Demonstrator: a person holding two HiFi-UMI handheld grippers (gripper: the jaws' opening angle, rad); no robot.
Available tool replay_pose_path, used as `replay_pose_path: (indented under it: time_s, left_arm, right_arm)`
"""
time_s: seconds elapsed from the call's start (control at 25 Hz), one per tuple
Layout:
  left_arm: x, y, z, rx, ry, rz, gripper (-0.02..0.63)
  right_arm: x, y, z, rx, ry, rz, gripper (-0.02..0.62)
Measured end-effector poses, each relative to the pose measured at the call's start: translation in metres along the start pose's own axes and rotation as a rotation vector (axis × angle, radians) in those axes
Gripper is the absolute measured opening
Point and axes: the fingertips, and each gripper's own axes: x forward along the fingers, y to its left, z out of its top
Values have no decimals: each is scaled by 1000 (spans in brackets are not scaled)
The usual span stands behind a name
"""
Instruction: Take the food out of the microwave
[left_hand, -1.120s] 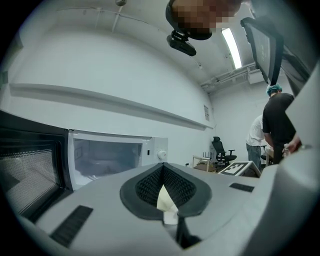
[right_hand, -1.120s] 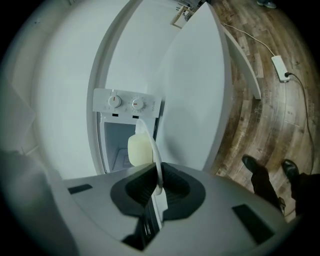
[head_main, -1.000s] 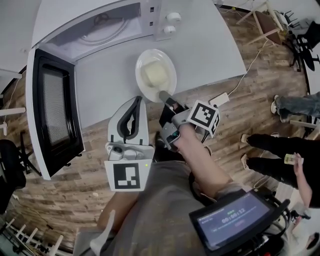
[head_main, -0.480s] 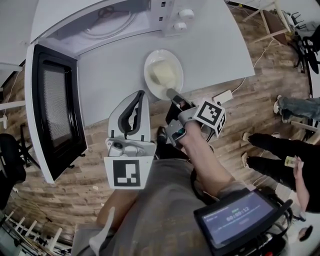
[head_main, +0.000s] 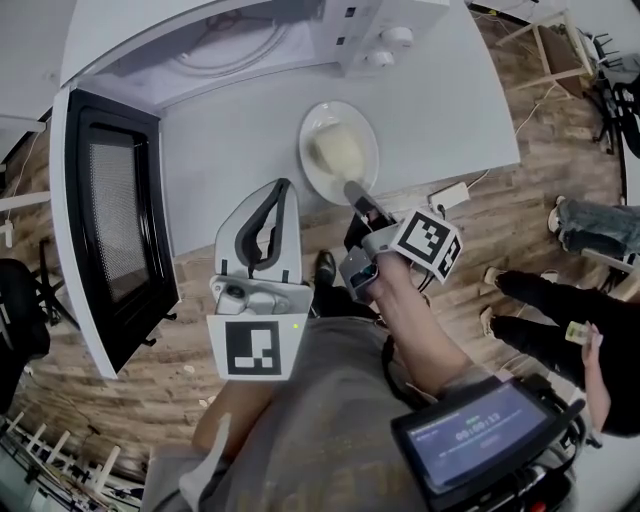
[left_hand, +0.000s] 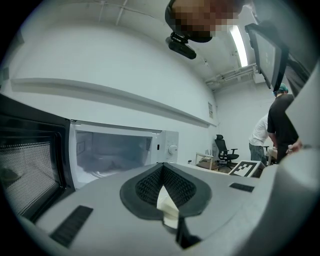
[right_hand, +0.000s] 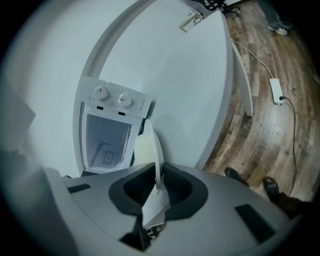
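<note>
From the head view, we see the round white plate (head_main: 370, 160) sitting on the pale grey counter (head_main: 440, 100) in front of the white microwave (head_main: 230, 45), whose black-framed mesh door (head_main: 110, 215) hangs wide open at the left. The pale yellow lump of food (head_main: 337, 150) lies in the middle of the plate, well clear of the oven cavity. The right tongs (head_main: 355, 190) reach in at the plate's near rim, close to the counter's edge. The left tongs (head_main: 278, 190) hang over the counter edge just left of the plate, touching nothing.

In the left gripper view, the left tongs (left_hand: 162, 167) have their ribbed pads drawn together at the tips with nothing caught between them. They point at the bare microwave cavity (left_hand: 115, 150).

In the right gripper view, the plate's thin rim (right_hand: 156, 150) stands edge-on between the jaws of the right tongs (right_hand: 157, 187). The jaws have just been opening. They are now parted a little, and the pads look slack on the rim rather than pinching it.

We judge the food already out and set down, so the step in hand is the letting go. Next, we should draw the right tongs straight back off the rim without dragging the plate towards the edge.
</note>
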Motion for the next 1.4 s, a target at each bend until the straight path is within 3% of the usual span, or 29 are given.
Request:
replay_pose_path:
  time_s: [0.36, 0.84, 1.4]
  left_arm:
    - [3, 6, 3, -2, 2, 4, 6]
    - [9, 2, 3, 9, 16, -16, 6]
    - [8, 4, 9, 14, -3, -3, 6]
  right_arm:
    - [0, 11, -4, -288, 70, -28, 137]
    - [1, 10, -21, -834, 352, -149, 175]
    - [-4, 2, -21, -1017, 470, -220, 178]
